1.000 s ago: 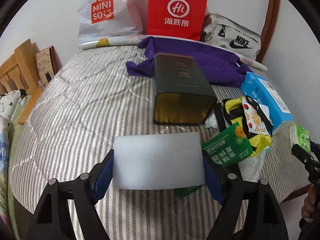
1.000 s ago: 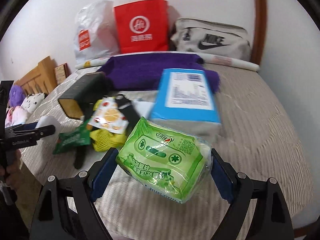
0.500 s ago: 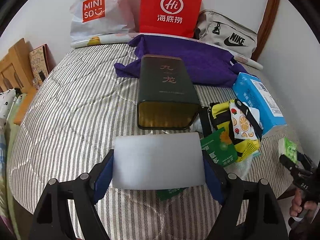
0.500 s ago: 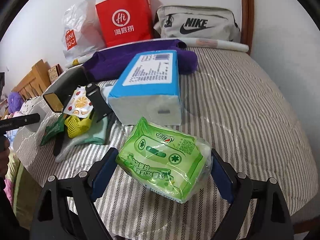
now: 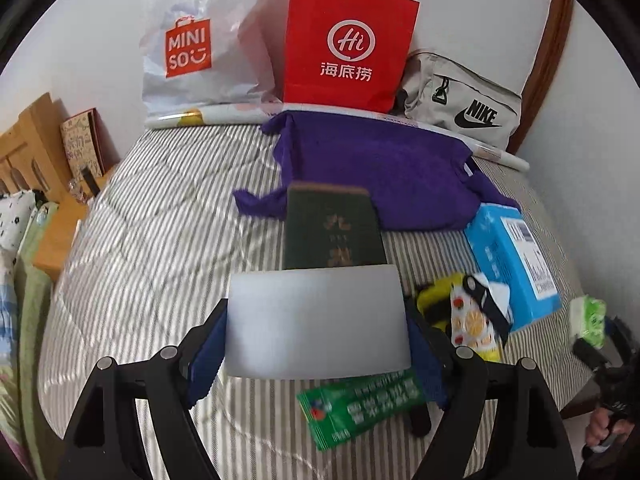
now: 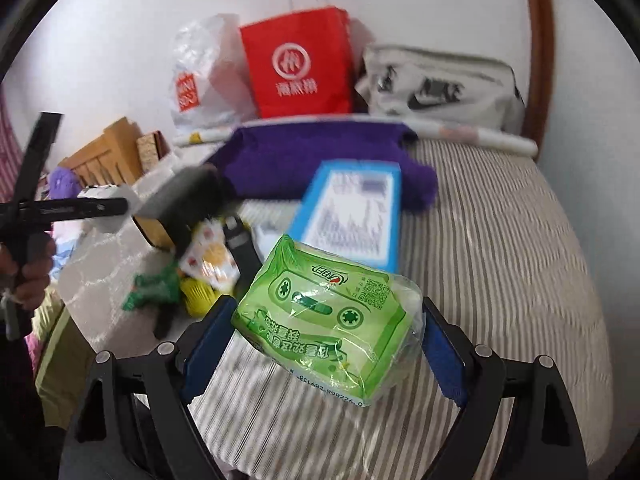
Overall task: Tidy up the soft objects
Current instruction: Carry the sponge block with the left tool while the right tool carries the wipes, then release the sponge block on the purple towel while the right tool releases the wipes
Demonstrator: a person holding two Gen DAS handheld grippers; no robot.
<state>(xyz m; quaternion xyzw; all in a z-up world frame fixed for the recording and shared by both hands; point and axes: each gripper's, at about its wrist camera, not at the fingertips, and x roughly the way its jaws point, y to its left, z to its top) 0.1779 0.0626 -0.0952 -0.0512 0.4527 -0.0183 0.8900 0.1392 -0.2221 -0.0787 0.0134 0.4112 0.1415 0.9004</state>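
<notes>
Each gripper is built from matte black, angular frame arms, pierced by triangular cut-outs and studded with round silver screw heads at the joints. On the left gripper [image 5: 318, 322] the fingers [image 5: 206, 354] are faced with dark blue pads whose edges are ribbed. The same blue pads [image 6: 442, 358] are carried by the right gripper [image 6: 326, 332]. Small pale lettering is printed on a black bar of the left tool in the right wrist view, but it is too blurred to be read.

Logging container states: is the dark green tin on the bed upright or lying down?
Lying down. The dark green tin rests lengthwise on the striped bed, lettered face up.
</notes>
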